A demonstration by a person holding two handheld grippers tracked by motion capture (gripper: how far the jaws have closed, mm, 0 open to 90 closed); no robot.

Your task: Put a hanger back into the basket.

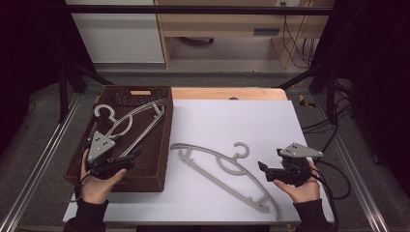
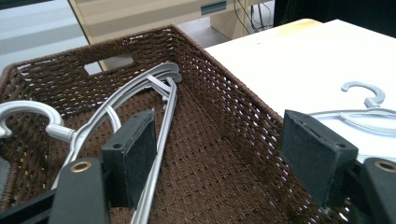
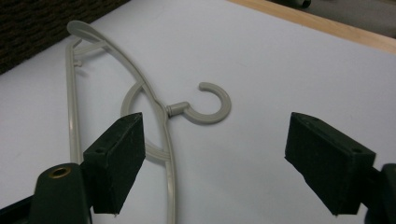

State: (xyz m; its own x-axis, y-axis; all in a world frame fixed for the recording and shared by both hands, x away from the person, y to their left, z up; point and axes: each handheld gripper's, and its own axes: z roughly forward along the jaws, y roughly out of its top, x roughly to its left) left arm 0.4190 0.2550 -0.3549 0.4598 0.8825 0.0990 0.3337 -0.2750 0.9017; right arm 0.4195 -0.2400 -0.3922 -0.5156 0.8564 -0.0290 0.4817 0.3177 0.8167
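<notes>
A brown wicker basket (image 1: pixel 167 140) stands at the table's left with grey plastic hangers (image 1: pixel 130 121) lying in it. My left gripper (image 1: pixel 131 158) hovers over the basket's near end, jaws open and nothing between them. In the left gripper view its gripper (image 2: pixel 219 154) looks along the basket (image 2: pixel 224 93) with the hangers (image 2: pixel 140 88) beside the left jaw. Another grey hanger (image 1: pixel 227 169) lies flat on the white board. My right gripper (image 1: pixel 264 172) is open just right of its hook. In the right gripper view that hanger (image 3: pixel 154 100) passes the left jaw, and the gripper (image 3: pixel 215 158) holds nothing.
The white board (image 1: pixel 241 121) covers the tabletop, with a wooden strip (image 1: pixel 227 93) along its far edge. Metal frame rails (image 1: pixel 38 164) run down both sides. Cables (image 1: pixel 333 174) trail at the right. A cabinet (image 1: pixel 217 24) stands beyond the table.
</notes>
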